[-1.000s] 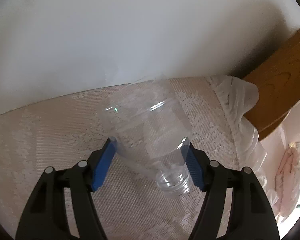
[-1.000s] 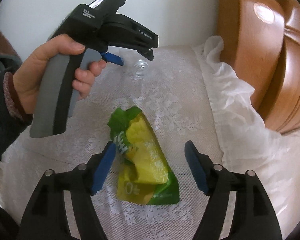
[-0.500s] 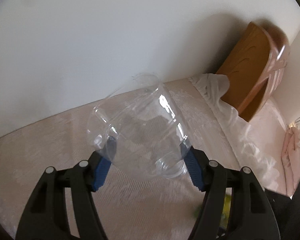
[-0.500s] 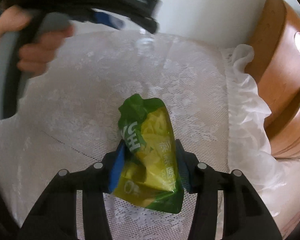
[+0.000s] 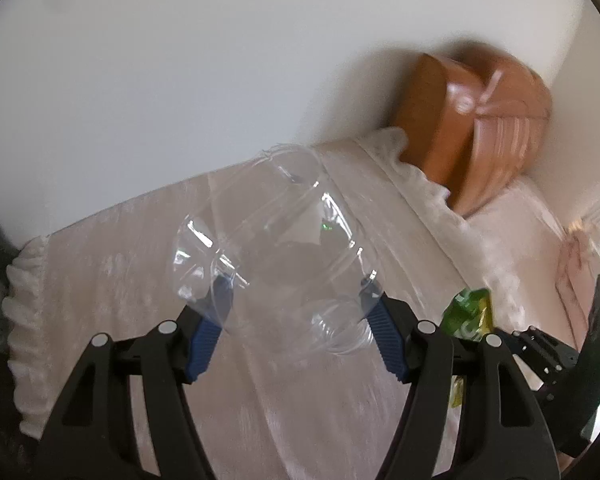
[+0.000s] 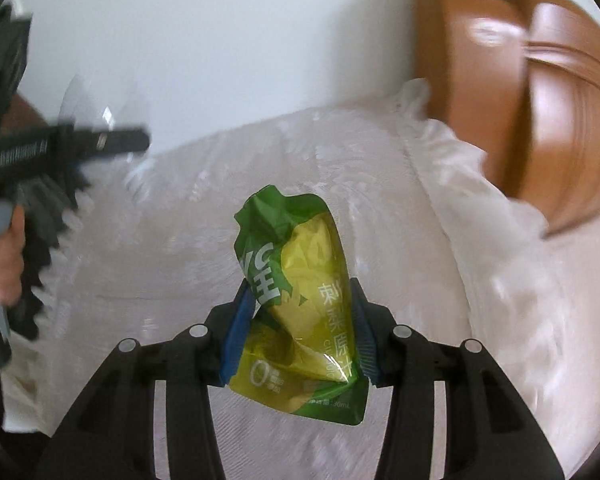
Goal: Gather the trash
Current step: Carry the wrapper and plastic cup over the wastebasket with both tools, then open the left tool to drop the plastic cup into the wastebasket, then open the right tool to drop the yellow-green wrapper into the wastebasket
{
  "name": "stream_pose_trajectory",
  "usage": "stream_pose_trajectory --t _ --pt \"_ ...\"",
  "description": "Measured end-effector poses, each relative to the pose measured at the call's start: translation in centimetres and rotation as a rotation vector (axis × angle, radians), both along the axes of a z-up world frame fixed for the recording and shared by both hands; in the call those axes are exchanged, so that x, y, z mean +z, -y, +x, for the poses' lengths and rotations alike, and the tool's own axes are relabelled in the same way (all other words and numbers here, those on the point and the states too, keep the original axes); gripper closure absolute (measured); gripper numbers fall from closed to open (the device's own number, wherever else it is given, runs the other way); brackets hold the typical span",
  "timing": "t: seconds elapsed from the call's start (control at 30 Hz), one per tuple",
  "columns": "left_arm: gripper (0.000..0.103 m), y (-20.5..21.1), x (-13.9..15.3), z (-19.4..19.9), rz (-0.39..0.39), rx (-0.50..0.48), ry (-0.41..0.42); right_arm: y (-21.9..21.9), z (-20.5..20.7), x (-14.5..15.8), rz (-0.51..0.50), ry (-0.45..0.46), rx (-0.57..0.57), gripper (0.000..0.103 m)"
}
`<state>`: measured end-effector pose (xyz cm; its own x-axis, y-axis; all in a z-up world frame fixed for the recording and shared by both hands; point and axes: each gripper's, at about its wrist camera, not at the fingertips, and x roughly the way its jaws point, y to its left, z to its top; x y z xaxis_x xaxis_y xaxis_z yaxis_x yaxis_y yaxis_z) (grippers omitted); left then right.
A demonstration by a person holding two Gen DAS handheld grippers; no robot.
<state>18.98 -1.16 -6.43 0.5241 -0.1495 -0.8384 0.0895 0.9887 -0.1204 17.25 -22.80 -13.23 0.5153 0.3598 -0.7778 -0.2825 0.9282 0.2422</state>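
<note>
A clear plastic bottle piece (image 5: pixel 284 248), neck pointing down toward me, hangs above the lace cover with my left gripper (image 5: pixel 296 292) shut on it; both blue pads press its sides. A crumpled green and yellow drink pouch (image 6: pixel 296 240) stands upright between the blue pads of my right gripper (image 6: pixel 300 292), which is shut on it, lifted off the cover. In the left wrist view the pouch (image 5: pixel 470 314) shows at the lower right. In the right wrist view the left gripper's fingers (image 6: pixel 100 144) and a hand (image 6: pixel 0 264) blur at the left.
A white lace cover (image 5: pixel 100 280) with a frilled edge (image 6: pixel 480 168) spreads under both grippers. A brown wooden headboard (image 6: pixel 520 100) stands against the white wall at the back right. Pale pink fabric (image 5: pixel 576 256) lies at the far right.
My right gripper shut on the pouch and lifted it. My left gripper rose and swung away with the bottle piece, so more of the cover and headboard shows.
</note>
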Motion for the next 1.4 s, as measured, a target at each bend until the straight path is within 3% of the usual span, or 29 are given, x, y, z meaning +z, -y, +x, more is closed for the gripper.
stream_pose_trajectory --t 0.4,0.6,0.8,0.93,1.03,1.13,1.17,1.27,1.4 --pt "0.039 6.9 3.6 -12.1 0.011 -0.276 0.037 5.0 -15.1 3.8 0.045 0.043 -0.247 0.056" --pt "0.039 12.9 3.5 -17.8 0.006 -0.481 0.034 10.5 -24.6 3.6 0.050 0.015 -0.474 0.056" --pt "0.039 20.3 0.6 -24.5 -0.023 -0.775 -0.030 15.3 -31.9 2.9 0.017 -0.002 -0.682 0.056" --pt "0.039 25.7 -3.9 -29.6 -0.019 -0.985 -0.153 18.4 -37.0 2.1 0.000 -0.034 -0.822 0.056" --pt "0.039 28.6 -7.2 -32.3 0.013 -1.075 -0.228 20.5 -40.8 0.6 0.017 -0.075 -0.923 0.056" --pt "0.033 30.3 -9.0 -33.8 0.053 -1.119 -0.251 22.1 -42.6 -0.5 0.034 -0.098 -0.965 0.056" --pt "0.024 30.6 -9.1 -34.0 0.061 -1.120 -0.251 22.5 -43.4 -1.0 0.038 -0.110 -0.977 0.056" --pt "0.015 30.7 -8.5 -34.0 0.041 -1.105 -0.225 23.2 -45.0 -1.9 0.046 -0.134 -0.988 0.056" --pt "0.015 30.1 -7.2 -33.1 0.018 -1.055 -0.192 24.0 -46.2 -3.7 0.064 -0.160 -0.977 0.055"
